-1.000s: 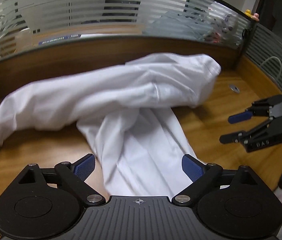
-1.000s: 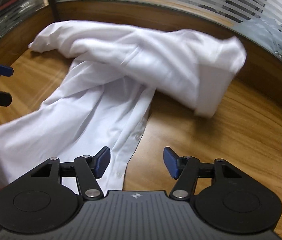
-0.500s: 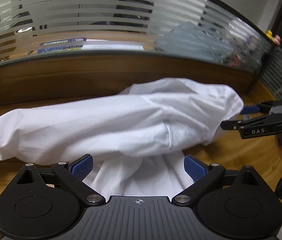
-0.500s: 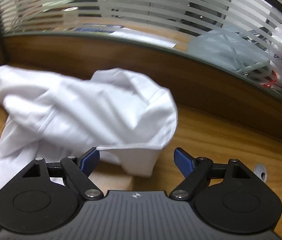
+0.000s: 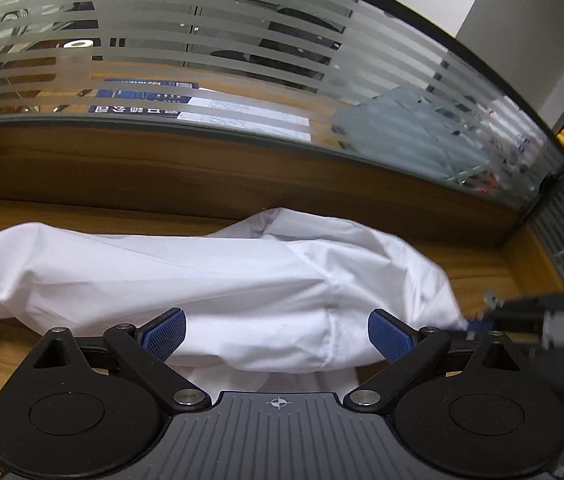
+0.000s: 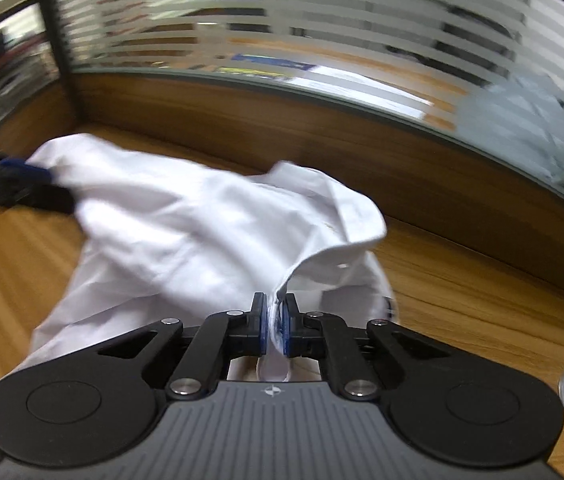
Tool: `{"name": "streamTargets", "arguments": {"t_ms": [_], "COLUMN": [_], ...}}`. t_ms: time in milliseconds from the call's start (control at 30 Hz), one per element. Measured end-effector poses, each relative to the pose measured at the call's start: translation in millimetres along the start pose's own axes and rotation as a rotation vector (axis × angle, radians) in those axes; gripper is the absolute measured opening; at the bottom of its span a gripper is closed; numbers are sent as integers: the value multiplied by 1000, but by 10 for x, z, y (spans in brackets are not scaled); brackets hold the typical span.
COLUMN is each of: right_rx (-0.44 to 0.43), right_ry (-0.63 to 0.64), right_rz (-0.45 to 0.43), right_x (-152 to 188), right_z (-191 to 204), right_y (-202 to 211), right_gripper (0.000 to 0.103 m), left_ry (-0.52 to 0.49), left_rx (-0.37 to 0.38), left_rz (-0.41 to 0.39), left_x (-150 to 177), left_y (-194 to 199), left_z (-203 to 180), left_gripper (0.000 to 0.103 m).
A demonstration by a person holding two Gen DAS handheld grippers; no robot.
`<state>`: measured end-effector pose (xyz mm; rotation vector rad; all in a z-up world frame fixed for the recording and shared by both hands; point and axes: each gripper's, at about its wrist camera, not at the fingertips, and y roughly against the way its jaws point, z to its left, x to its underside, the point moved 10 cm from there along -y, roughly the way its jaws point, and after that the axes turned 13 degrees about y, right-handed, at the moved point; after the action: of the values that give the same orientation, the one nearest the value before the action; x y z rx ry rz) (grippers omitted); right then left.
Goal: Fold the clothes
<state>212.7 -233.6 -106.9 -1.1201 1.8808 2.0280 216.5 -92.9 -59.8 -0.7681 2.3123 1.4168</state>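
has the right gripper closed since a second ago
Yes. The right gripper, wide open before, is closing on the white shirt edge, nearer the wooden back wall.

The crumpled white cotton-like shirt (image 5: 241, 280) is thin, matt woven cloth, creased, with stitched seams. The brown desk top (image 6: 482, 300) under it is smooth wood-grain laminate with a slight sheen. In the upper frame, a glossy glass partition (image 5: 241, 40) carries frosted matt stripes.
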Motion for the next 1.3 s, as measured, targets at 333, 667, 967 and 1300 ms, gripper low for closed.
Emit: {"name": "streamTargets", "arguments": {"t_ms": [333,667,967,1300], "right_rx": [-153,-279,-344,-319], "right_ry": [115,203,150,22], "right_rz": [-59,-110,-120,-97], "right_x": [-136,-301,-303,-39], "right_z": [1071,1889,2088,1794], "right_y": [387,544,643,710], "right_gripper": [8,8,9,13], "left_ry": [-38,-170,-338,-325], "left_rx": [139,87,-111,-109], "left_rz": [162,371,515,480], "left_x": [106,284,649,642], "left_y": [66,-389,-966,-960], "left_z": [-307,-664,-655,-522], "left_gripper": [99,99,78,5]}}
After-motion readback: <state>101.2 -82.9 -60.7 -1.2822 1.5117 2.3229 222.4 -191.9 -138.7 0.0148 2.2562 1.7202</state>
